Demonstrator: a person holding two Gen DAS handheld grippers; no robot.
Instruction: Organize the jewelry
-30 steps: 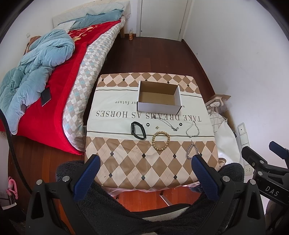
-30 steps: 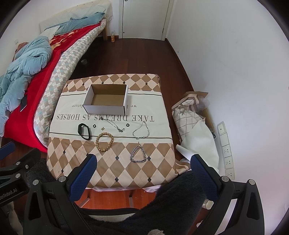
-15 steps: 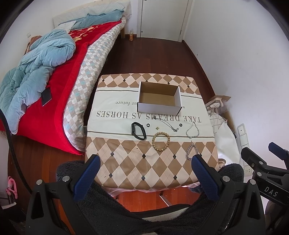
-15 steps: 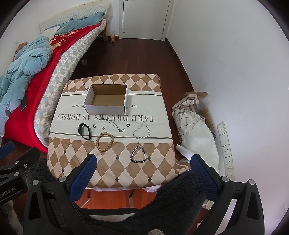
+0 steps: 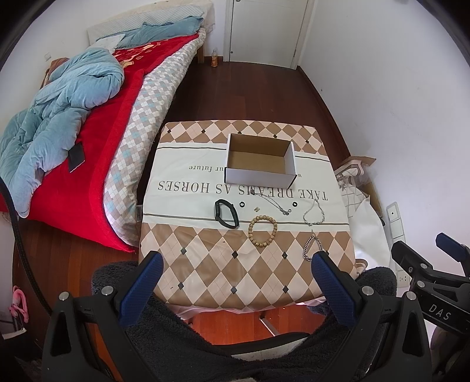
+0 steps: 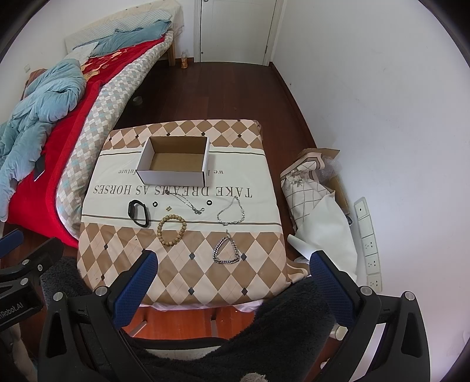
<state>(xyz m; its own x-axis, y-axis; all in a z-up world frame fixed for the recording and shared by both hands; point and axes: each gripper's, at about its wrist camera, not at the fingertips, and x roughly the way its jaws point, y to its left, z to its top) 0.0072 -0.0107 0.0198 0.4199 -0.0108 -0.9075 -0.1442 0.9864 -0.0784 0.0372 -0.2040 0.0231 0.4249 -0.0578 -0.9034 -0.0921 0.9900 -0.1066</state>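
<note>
An open, empty white cardboard box [image 5: 260, 161] [image 6: 175, 161] stands at the back of a cloth-covered table [image 5: 205, 261] [image 6: 188, 273]. In front of it lie a black band [image 5: 225, 213] [image 6: 138, 213], a wooden bead bracelet [image 5: 262, 231] [image 6: 172, 229], a thin necklace [image 5: 274, 202] [image 6: 188, 202], a silver chain [image 5: 314, 213] [image 6: 232, 211], a thicker silver chain bracelet [image 5: 311, 248] [image 6: 226, 249] and small black rings [image 5: 242, 204] [image 6: 209, 202]. My left gripper [image 5: 235, 266] and right gripper [image 6: 233, 264] are both open and empty, held high above the table's near edge.
A bed [image 5: 97, 97] with a red blanket and blue duvet lies left of the table. A bag and cardboard [image 6: 317, 188] lean on the right wall beside wall sockets [image 6: 367, 244]. A dark fleece chair back [image 5: 235, 338] is below the grippers. A door [image 6: 235, 26] is at the far end.
</note>
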